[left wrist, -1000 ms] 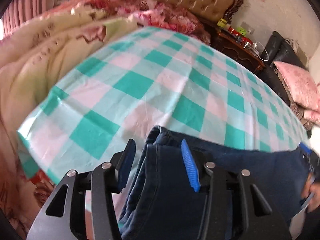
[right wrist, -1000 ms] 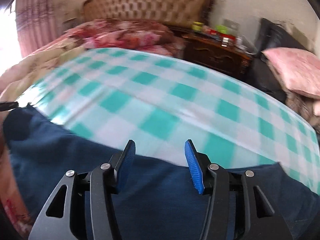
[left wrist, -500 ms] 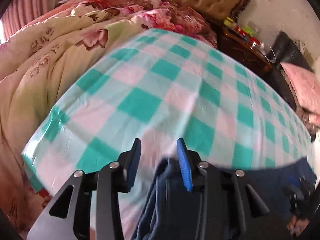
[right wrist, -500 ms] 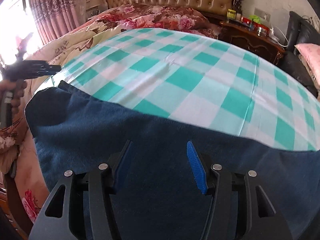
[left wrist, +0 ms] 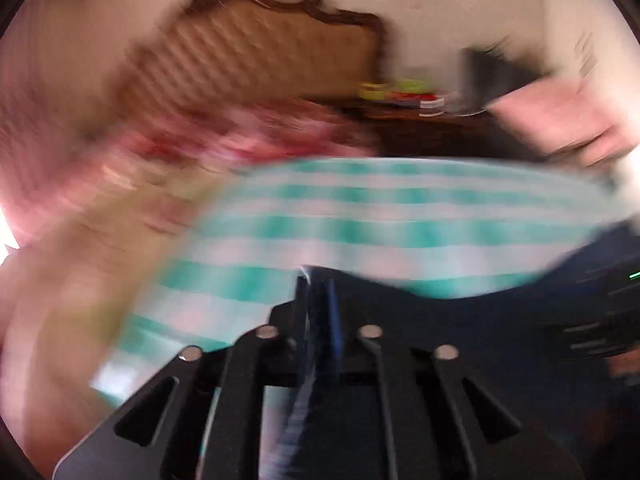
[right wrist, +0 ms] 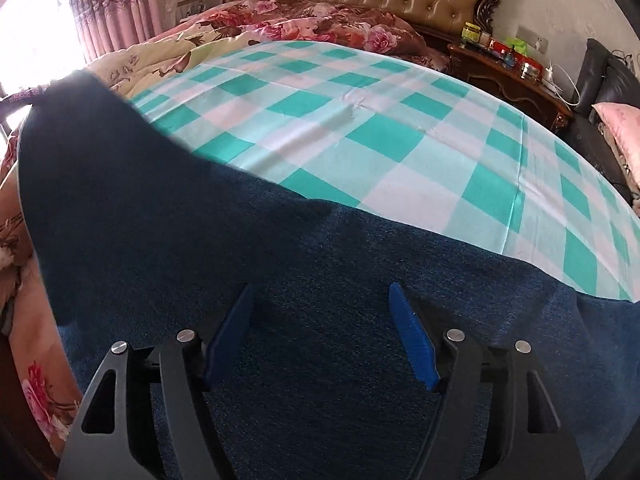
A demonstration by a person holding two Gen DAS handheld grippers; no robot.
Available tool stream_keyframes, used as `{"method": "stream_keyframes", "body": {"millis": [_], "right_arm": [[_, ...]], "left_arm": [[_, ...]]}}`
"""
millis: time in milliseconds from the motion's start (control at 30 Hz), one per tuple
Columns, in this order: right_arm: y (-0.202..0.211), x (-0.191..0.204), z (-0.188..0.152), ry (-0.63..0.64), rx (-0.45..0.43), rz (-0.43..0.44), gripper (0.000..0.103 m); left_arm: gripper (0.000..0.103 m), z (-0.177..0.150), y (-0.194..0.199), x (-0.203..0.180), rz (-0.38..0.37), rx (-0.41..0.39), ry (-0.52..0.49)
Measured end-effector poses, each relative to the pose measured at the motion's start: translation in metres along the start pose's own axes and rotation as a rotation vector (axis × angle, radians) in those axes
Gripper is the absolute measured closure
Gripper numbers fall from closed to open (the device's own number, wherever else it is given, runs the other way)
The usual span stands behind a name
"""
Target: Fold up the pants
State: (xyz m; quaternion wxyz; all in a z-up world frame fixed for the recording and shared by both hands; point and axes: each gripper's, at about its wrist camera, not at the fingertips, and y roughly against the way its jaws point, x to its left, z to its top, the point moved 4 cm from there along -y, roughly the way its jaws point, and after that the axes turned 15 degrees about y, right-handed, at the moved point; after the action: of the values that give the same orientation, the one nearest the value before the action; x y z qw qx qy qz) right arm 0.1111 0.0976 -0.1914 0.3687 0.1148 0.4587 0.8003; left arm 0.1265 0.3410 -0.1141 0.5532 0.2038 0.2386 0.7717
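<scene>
Checkered sheet [right wrist: 400,132] covers the bed, pants [right wrist: 280,264] spread along its near edge. Right gripper [right wrist: 322,332] hovers over them, jaws opening, empty. Left gripper [left wrist: 318,312], blurred, is closing, seemingly pinching their edge.

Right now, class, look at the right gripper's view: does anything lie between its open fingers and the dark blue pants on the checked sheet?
Nothing visible does. The right gripper hangs over the pants, jaws opening, only bare denim between them. The checked sheet beyond is bare too.
</scene>
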Motion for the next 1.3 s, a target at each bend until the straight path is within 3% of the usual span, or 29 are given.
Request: {"method": "stream_keyframes", "body": {"millis": [33,67,133,233,367,467,533,567,733,833,867,900,1033,1200,1300], "right_arm": [[0.000,0.000,0.000,0.000,0.003,0.000,0.032],[0.000,0.000,0.001,-0.002,0.007,0.000,0.032],[0.000,-0.001,0.001,-0.012,0.013,0.008,0.032],[0.000,-0.003,0.002,-0.028,0.017,0.018,0.032],[0.004,-0.012,0.011,-0.073,-0.003,0.041,0.032],[0.003,-0.016,0.026,-0.026,-0.031,0.003,0.032],[-0.011,-0.020,0.033,0.055,0.010,-0.090,0.034],[-0.018,-0.023,0.033,0.096,0.047,-0.167,0.034],[-0.014,-0.049,0.030,0.103,0.078,-0.325,0.034],[-0.007,-0.061,0.026,0.000,0.072,-0.250,0.034],[-0.003,-0.060,0.027,-0.012,0.058,-0.228,0.034],[0.003,-0.055,0.029,-0.009,0.035,-0.193,0.034],[0.015,-0.022,0.042,0.063,-0.040,-0.047,0.034],[-0.011,-0.003,0.041,0.187,0.031,-0.171,0.037],[-0.015,-0.007,0.038,0.185,-0.006,-0.172,0.038]], "left_arm": [[0.079,-0.009,-0.017,0.012,0.126,0.035,-0.012],[0.077,-0.014,-0.025,0.019,0.151,0.074,0.002],[0.073,-0.020,-0.027,0.033,0.114,0.111,0.123],[0.046,-0.026,-0.017,0.047,0.072,0.120,0.271],[0.045,-0.051,-0.001,0.078,0.040,0.149,0.495],[0.047,-0.080,0.015,0.116,0.011,0.152,0.757],[0.056,-0.096,0.021,0.124,-0.040,0.164,0.844],[0.060,-0.102,0.024,0.124,-0.051,0.170,0.852],[0.065,-0.119,0.029,0.097,-0.185,0.208,0.795],[0.066,-0.116,0.018,0.072,-0.225,0.244,0.720],[0.078,-0.115,0.014,0.065,-0.211,0.261,0.694],[0.082,-0.113,0.010,0.061,-0.172,0.267,0.662],[0.084,-0.100,0.009,0.061,-0.168,0.249,0.625],[0.084,-0.095,0.010,0.048,-0.095,0.236,0.489],[0.080,-0.101,0.002,0.051,-0.068,0.254,0.479]]}}
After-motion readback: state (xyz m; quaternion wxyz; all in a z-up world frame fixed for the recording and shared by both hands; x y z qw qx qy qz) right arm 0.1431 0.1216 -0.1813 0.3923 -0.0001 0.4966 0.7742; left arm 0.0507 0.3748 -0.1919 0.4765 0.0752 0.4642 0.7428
